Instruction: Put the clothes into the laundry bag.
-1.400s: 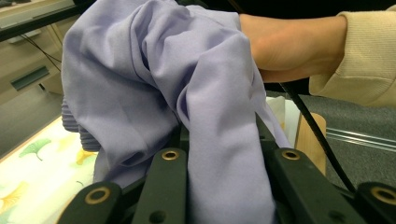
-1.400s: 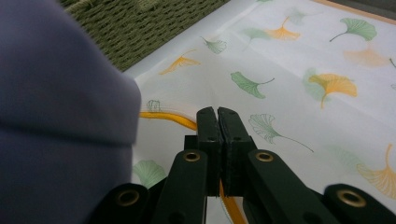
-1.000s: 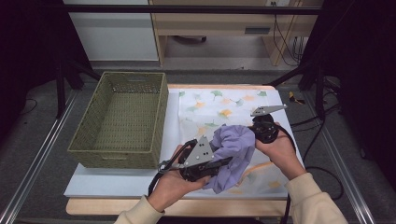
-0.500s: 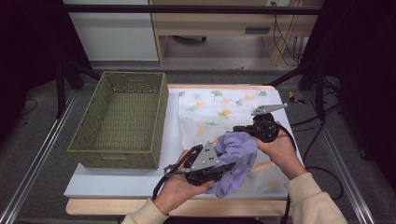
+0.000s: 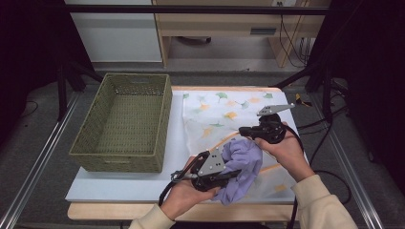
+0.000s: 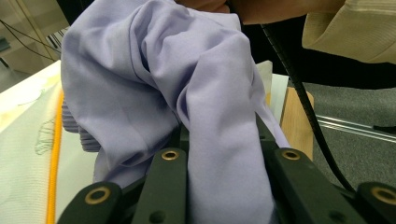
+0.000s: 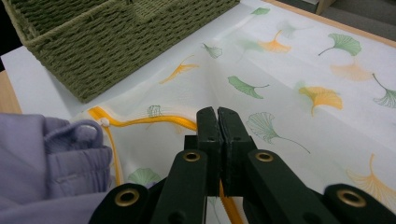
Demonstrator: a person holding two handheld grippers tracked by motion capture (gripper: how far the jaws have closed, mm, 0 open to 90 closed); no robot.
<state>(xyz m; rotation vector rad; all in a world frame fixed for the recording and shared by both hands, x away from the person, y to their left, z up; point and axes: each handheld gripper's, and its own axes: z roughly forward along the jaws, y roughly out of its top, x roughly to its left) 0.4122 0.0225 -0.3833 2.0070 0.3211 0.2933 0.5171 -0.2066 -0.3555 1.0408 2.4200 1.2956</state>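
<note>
A crumpled lavender garment [image 5: 244, 161] hangs bunched over the front of a white mesh bag [image 5: 224, 112] printed with green and orange ginkgo leaves. My left gripper [image 5: 233, 174] is shut on the garment [image 6: 140, 84], whose folds drape over the jaws and hide the tips. My right gripper [image 5: 241, 130] is just behind the garment with its jaws pressed together. In the right gripper view, the right gripper [image 7: 217, 116] pinches the bag [image 7: 289, 70] at its orange-trimmed edge [image 7: 140, 120]. The lavender garment [image 7: 42, 154] lies at lower left there.
A green woven basket [image 5: 119, 161] stands to the left of the bag on the white tabletop [image 5: 119, 188], and its wall [image 7: 93, 51] is close to the bag's edge. Cables trail from both grippers. Metal rails run along both sides of the table.
My left gripper has sunk a little towards the table's front edge, taking the lavender garment with it. The right gripper has stayed put on the bag.
</note>
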